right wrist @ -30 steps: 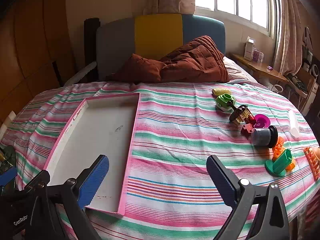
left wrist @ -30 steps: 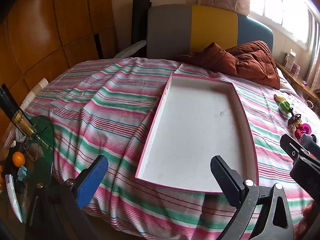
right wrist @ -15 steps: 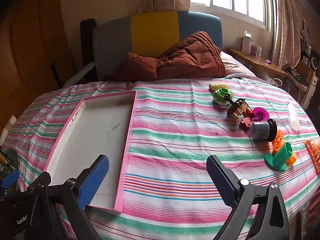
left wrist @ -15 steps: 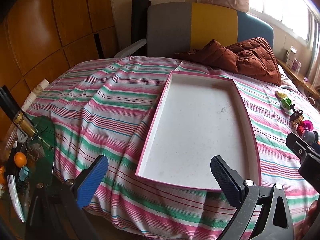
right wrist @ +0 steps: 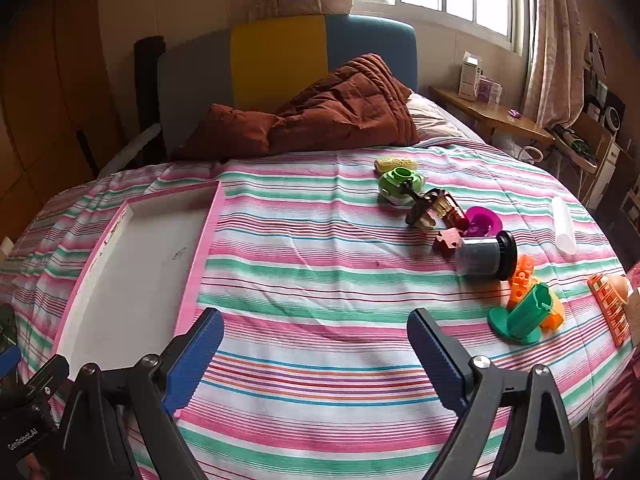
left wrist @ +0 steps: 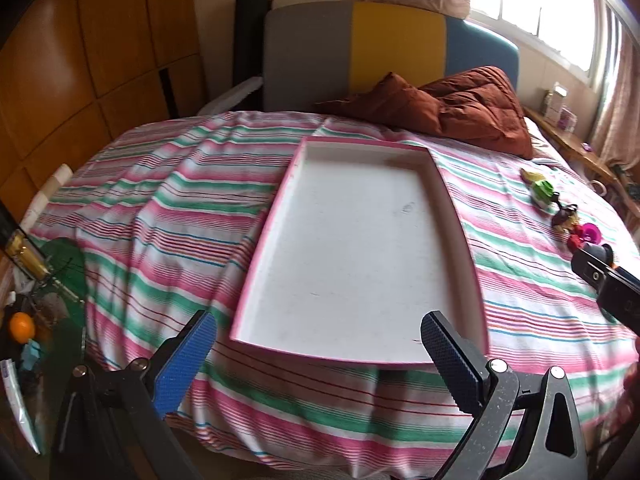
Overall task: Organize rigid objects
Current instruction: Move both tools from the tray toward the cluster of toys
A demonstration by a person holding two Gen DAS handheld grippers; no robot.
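A white tray with a pink rim (left wrist: 456, 216) (right wrist: 206, 236) lies bare on the striped bedspread. Small rigid toys sit in a loose row to its right: a lime-green round piece (right wrist: 400, 184) (left wrist: 542, 190), a dark brown brush-like piece (right wrist: 428, 208), a magenta cup (right wrist: 482, 220), a grey cylinder with a black cap (right wrist: 482, 258), orange blocks (right wrist: 524, 276) and a green stand (right wrist: 524, 318). My left gripper (left wrist: 316, 354) hangs open before the tray's near edge. My right gripper (right wrist: 314, 350) is open over bare bedspread, left of the toys.
A rust-brown quilt (right wrist: 328, 116) is heaped at the headboard. An orange grid piece (right wrist: 610, 308) and a clear tube (right wrist: 564, 226) lie near the bed's right edge. A green glass side table with an orange (left wrist: 22, 326) stands left of the bed.
Both grippers have drawn back and risen slightly, so the bed looks farther away. The right view has swung a little toward the toys. Both stay open.
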